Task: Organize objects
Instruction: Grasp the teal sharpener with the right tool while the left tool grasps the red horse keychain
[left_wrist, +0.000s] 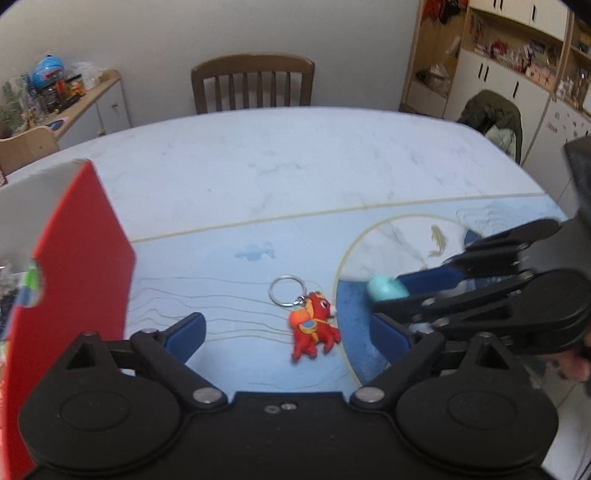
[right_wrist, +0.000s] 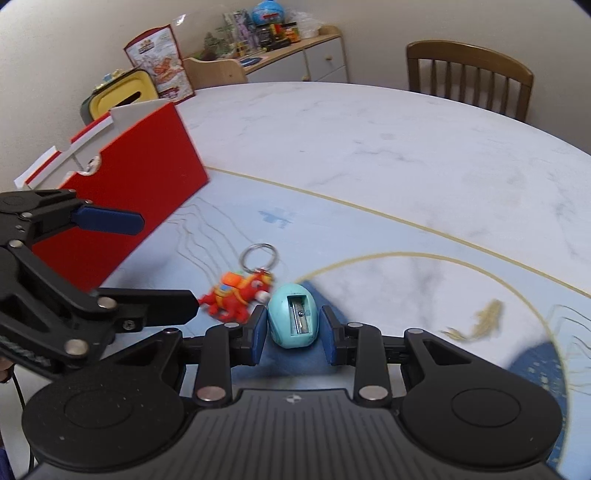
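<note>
A red horse keychain (left_wrist: 314, 328) with a metal ring lies on the blue-and-white table (left_wrist: 277, 166). My left gripper (left_wrist: 286, 325) stands open and low over it, a blue pad on either side and neither touching it. Just right of it sits a teal egg-shaped pencil sharpener (right_wrist: 293, 321), blade slot up. My right gripper (right_wrist: 293, 332) is shut on the sharpener, its pads against both sides. In the right wrist view the left gripper (right_wrist: 166, 264) comes in from the left, beside the keychain (right_wrist: 240, 295). A red cardboard box (left_wrist: 74, 258) stands open-topped at the left.
The red box (right_wrist: 147, 177) stands close to the left gripper's outer finger. A wooden chair (left_wrist: 253, 85) is at the table's far side, with a jacket-draped chair (left_wrist: 495, 122) at the right. A cluttered sideboard (right_wrist: 295, 51) and a yellow container (right_wrist: 118, 96) stand beyond the table.
</note>
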